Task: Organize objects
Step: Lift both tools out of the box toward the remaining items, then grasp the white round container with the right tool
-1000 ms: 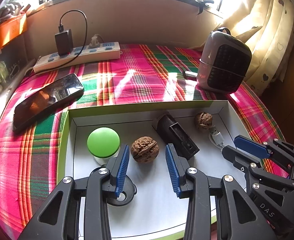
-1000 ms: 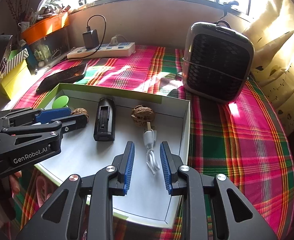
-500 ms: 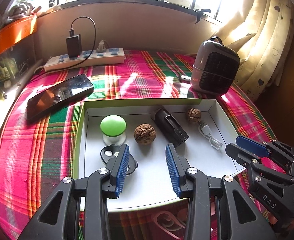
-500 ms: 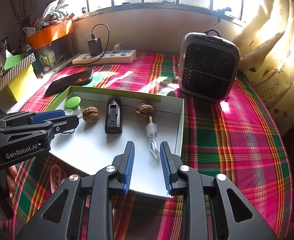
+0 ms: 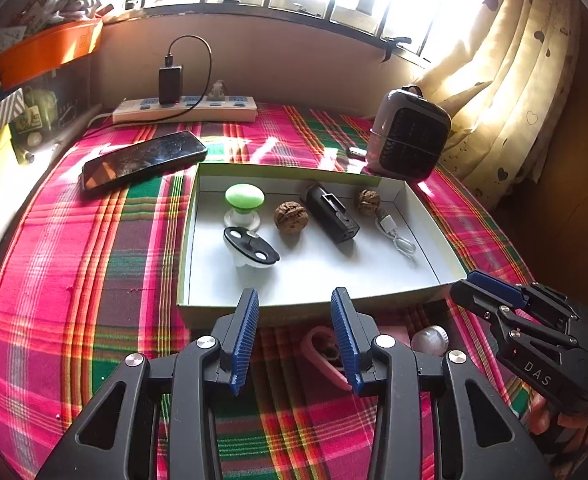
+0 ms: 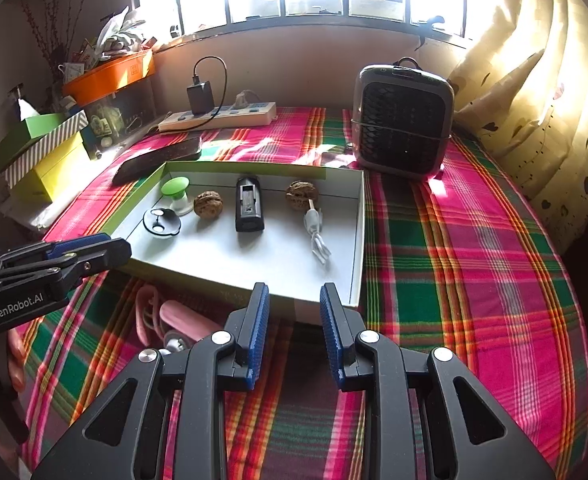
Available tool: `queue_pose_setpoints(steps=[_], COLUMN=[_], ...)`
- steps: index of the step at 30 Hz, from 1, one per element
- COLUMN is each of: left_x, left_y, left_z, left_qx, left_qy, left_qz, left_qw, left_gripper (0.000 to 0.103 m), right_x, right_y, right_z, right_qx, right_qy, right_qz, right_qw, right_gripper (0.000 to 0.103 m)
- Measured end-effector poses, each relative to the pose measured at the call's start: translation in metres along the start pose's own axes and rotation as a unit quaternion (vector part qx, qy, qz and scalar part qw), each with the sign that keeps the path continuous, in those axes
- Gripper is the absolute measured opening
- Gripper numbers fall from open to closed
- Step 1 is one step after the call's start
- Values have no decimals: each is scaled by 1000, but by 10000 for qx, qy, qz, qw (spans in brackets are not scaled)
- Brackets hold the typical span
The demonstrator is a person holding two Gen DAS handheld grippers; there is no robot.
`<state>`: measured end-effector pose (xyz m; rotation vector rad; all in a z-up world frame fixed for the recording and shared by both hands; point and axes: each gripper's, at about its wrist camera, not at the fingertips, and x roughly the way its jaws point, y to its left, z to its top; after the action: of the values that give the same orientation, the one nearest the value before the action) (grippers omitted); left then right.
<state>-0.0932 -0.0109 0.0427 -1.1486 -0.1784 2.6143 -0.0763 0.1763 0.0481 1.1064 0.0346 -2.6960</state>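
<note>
Plaid cloth point(image 5: 94, 280) beneath both tongs point(image 5: 295, 312) point(image 6: 294, 306), seemingly open, empty.

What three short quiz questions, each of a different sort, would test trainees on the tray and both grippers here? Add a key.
1. True or false: the left gripper holds a walnut.
2. How many walnuts lie in the tray?
3. What lies between them? A) white cable B) black rectangular device C) phone

Key: 1 false, both it and the right gripper are open and empty; 2 two; 3 B.
</note>
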Motion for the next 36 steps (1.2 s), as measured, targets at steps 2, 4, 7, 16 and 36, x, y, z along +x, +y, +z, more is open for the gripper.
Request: queue_pose_setpoints(steps=[2,4,7,16,36], left_x=[-3,-5,-9,-8,8], left_y=[3,6,10,22,16], left_z=[-7,-15,-24,-38,-38], left_qx=[-50,-102,-42,-142,-154], left_qy=[20,62,62,186,587], left_qz=[-87,-165,-124,-354,-689], left_qw=[9999,9998,9999,9991,9958], left_gripper=[36,36,36,36,39], right_x=[-3,-4,-3,15,20], right_y=[6,12,17,24,15], right_z=[-6,-13,-21,-29,-34], right_qx=[-20,-11,51,132,298], right_qy=[-7,40,91,434,524], right_qz=[50,79,124,-168,-290], right_qw=[10000,10000,9999,9988,9978], right_gripper=[28,30,37,37,20])
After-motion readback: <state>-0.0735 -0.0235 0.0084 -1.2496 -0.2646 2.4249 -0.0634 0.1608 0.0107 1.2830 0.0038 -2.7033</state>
